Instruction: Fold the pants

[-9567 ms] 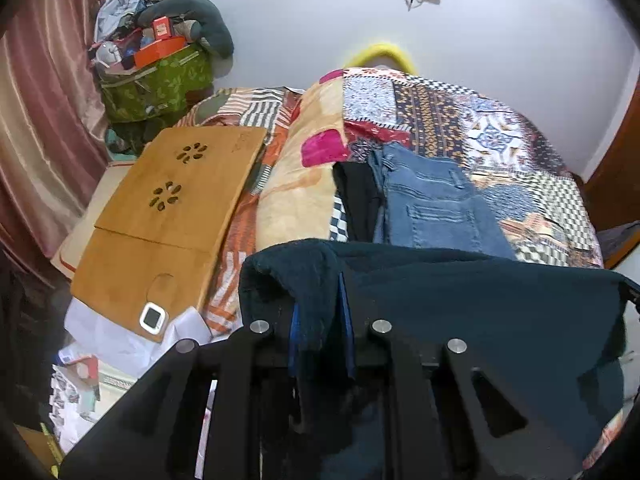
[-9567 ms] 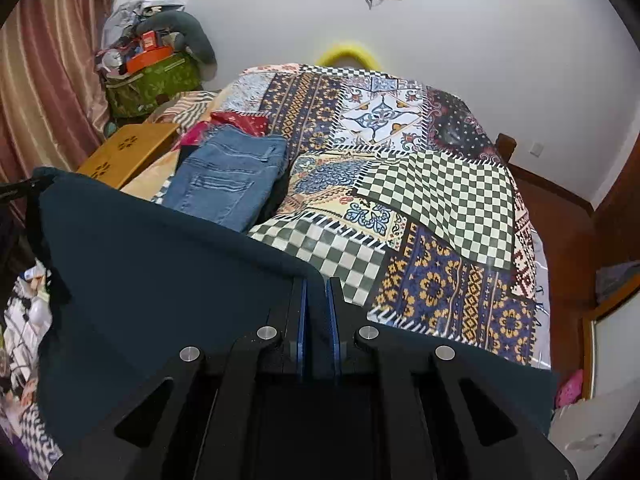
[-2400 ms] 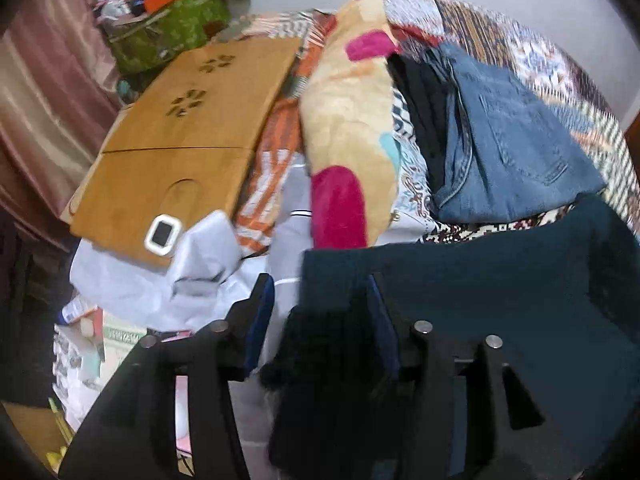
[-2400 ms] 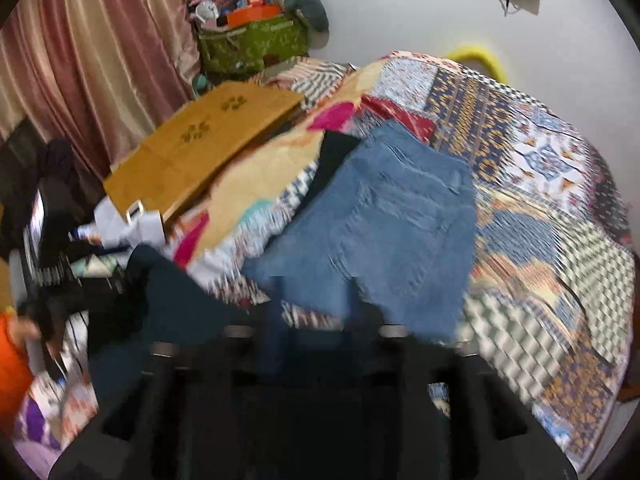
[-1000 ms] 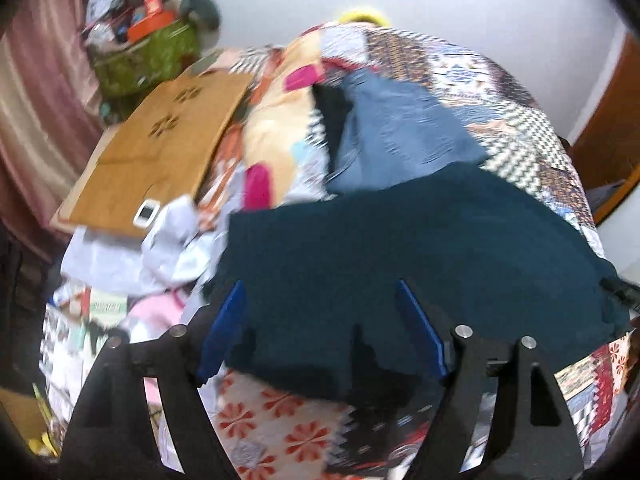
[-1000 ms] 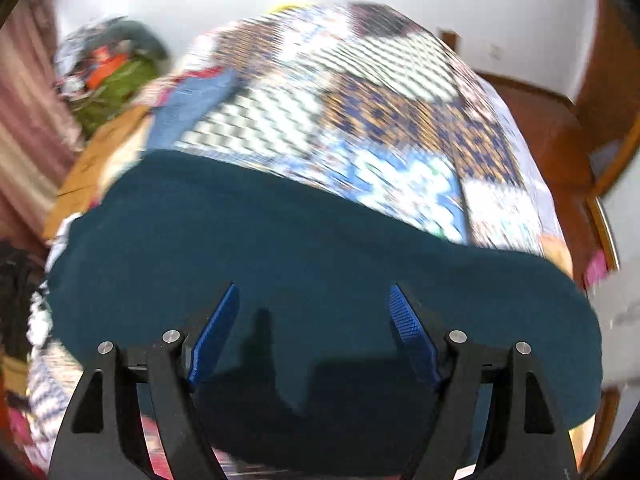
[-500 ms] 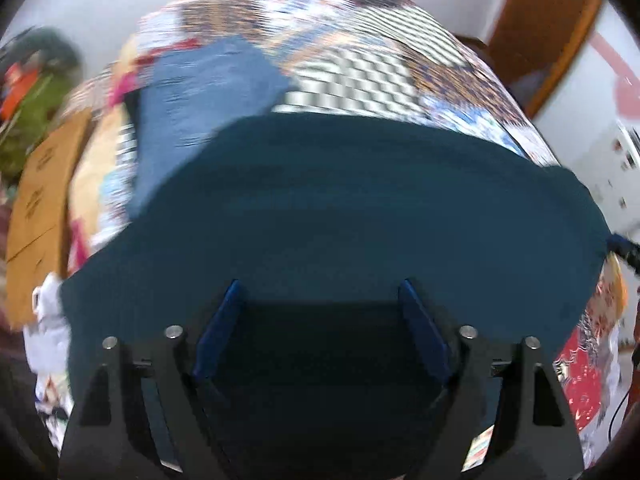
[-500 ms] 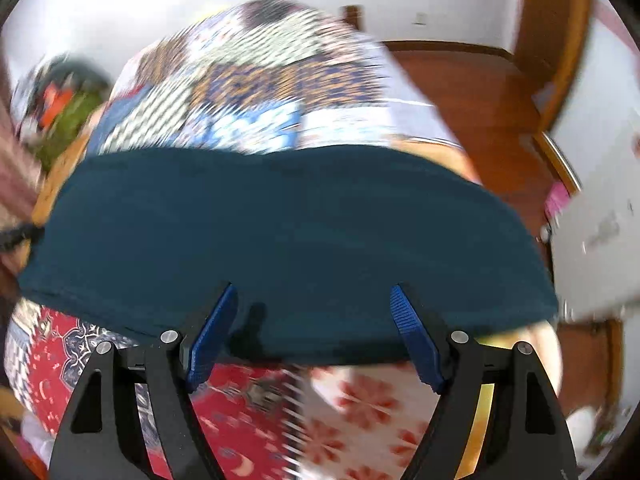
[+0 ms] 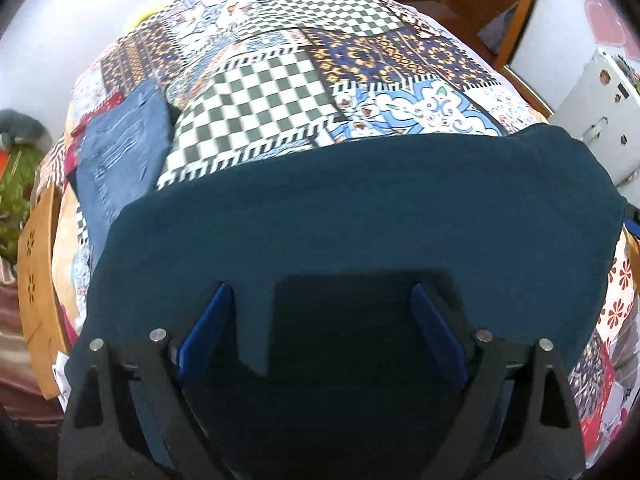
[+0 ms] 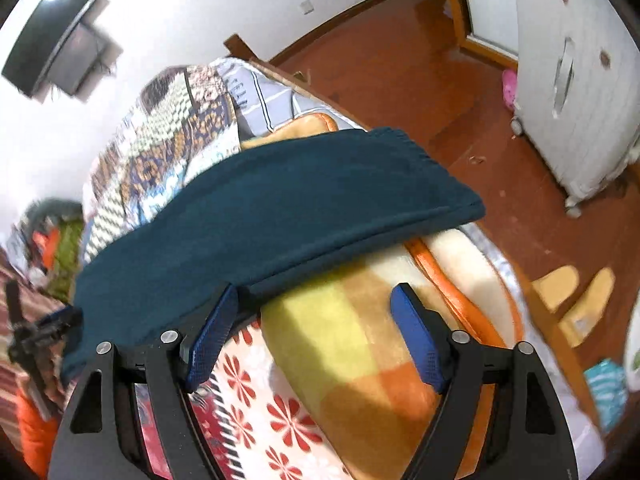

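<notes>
The dark teal pants point(image 9: 360, 208) lie folded in a wide band across the near edge of the bed. My left gripper point(image 9: 322, 326) points steeply down over them. Its jaws are opening wide, with the teal cloth lying under and between the blue pads point(image 9: 206, 328), which do not press on it. In the right wrist view the pants point(image 10: 272, 208) stretch from the left to the bed's corner. My right gripper point(image 10: 314, 334) stands open just past their near edge, with only the yellow and orange blanket point(image 10: 360, 344) between its fingers. The left gripper point(image 10: 44, 332) shows at the pants' far end.
Folded blue jeans point(image 9: 120, 160) lie on the patchwork quilt point(image 9: 264, 96) at the back left. A wooden lap desk point(image 9: 36, 280) sits at the left bedside. A white fridge point(image 10: 576, 80) and yellow slippers point(image 10: 576, 300) stand on the wooden floor to the right.
Both grippers, once shut on the raised pants, have let go. The pants now lie flat on the bed. Both hands swung toward the bed's right side and rolled, and the left jaws widened.
</notes>
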`<state>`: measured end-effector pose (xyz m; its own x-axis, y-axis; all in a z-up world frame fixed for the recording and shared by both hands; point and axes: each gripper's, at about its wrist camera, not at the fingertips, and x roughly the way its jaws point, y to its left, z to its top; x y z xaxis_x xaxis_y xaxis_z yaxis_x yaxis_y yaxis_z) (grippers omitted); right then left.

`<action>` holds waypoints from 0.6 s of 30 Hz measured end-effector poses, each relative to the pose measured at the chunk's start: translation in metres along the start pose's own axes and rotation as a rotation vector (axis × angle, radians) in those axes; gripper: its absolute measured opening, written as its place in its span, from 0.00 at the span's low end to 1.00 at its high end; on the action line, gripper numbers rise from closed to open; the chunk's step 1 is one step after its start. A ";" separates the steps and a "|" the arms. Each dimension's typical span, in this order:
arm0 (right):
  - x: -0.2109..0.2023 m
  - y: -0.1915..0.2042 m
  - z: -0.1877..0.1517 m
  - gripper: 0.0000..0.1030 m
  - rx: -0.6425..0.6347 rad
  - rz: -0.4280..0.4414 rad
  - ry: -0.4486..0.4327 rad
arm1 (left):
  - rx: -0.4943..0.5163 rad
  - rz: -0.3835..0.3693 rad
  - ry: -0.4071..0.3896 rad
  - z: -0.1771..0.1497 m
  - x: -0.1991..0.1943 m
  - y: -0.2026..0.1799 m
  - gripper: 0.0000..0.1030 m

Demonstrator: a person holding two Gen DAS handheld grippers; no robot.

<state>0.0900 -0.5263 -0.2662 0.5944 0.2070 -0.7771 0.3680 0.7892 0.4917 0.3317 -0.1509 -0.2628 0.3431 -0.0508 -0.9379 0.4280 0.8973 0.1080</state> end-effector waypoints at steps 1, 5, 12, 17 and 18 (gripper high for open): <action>0.001 -0.003 0.003 0.76 0.021 0.015 -0.004 | 0.008 -0.006 0.000 0.002 0.001 -0.003 0.90; 0.007 -0.015 0.014 0.76 0.100 0.050 -0.006 | 0.058 0.003 -0.010 0.006 0.006 -0.022 0.92; 0.022 -0.032 0.029 0.59 0.191 0.058 -0.003 | 0.052 -0.007 -0.008 0.014 0.012 -0.031 0.95; 0.024 -0.040 0.040 0.32 0.233 0.080 -0.021 | 0.053 -0.007 -0.018 0.014 0.010 -0.035 0.95; 0.022 -0.040 0.042 0.25 0.236 0.076 -0.029 | 0.053 -0.009 -0.021 0.014 0.010 -0.035 0.95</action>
<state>0.1181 -0.5771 -0.2863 0.6454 0.2411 -0.7248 0.4764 0.6147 0.6287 0.3313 -0.1892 -0.2710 0.3564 -0.0681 -0.9319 0.4742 0.8725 0.1176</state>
